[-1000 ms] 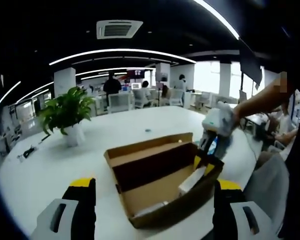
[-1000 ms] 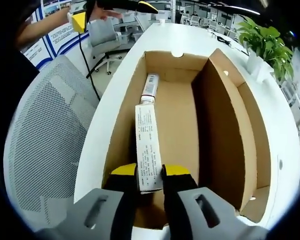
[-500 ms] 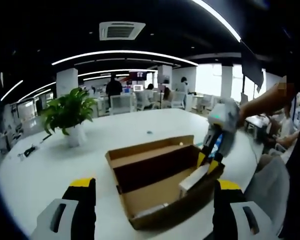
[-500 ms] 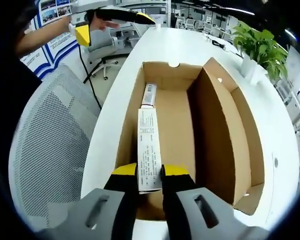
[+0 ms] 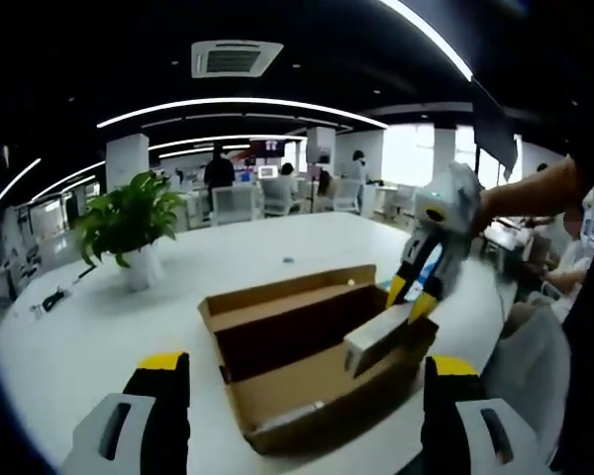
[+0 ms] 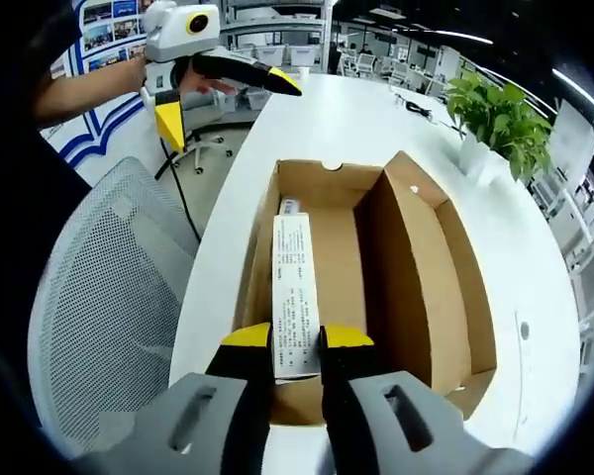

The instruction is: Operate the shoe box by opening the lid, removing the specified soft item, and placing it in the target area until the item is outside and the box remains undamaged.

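Shoe box (image 6: 416,287) open; right tongs (image 6: 296,341) grip white carton (image 6: 295,292).

The left gripper view looks level across the table (image 5: 69,346) at the box (image 5: 317,341) from nearby. The right gripper view looks steeply down into the box (image 6: 416,287), close above it.

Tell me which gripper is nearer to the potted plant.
Left. The left gripper hangs open off the box's far end, on the side away from the potted plant. The right gripper, at the near end, is shut on the white carton.
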`<state>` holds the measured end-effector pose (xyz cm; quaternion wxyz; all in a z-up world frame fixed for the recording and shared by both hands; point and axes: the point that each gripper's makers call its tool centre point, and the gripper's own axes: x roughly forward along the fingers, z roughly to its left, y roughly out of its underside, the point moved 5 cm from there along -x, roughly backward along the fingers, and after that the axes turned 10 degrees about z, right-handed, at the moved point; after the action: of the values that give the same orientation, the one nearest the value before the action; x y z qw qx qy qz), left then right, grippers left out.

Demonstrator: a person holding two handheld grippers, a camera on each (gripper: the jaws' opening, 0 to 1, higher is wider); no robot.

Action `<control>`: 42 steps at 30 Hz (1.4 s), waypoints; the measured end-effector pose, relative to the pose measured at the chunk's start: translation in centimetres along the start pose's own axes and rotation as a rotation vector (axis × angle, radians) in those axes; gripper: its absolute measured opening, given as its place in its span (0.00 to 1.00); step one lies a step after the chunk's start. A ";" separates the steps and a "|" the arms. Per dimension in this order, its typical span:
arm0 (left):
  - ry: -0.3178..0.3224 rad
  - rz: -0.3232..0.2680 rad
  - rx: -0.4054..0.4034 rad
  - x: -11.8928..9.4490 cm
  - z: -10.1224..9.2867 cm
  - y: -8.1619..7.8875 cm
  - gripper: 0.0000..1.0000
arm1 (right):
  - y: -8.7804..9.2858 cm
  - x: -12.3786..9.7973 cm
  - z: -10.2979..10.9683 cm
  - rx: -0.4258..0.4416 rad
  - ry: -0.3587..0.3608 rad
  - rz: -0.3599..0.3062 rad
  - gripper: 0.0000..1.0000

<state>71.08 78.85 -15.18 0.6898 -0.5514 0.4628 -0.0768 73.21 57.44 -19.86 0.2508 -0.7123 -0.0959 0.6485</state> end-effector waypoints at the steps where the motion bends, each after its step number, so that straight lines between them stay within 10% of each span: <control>1: 0.001 -0.001 0.001 0.0 0.0 0.0 1.00 | 0.0 -0.1 0.0 0.000 0.002 -0.001 0.14; 42: 0.056 -0.006 0.041 -0.1 -2.1 -1.1 1.00 | 3.6 -11.3 -2.2 -0.016 0.109 -0.025 0.14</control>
<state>69.89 77.03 -14.16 0.6875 -0.5363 0.4785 -0.1039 73.13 48.67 -11.62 0.2579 -0.7473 -0.0960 0.6049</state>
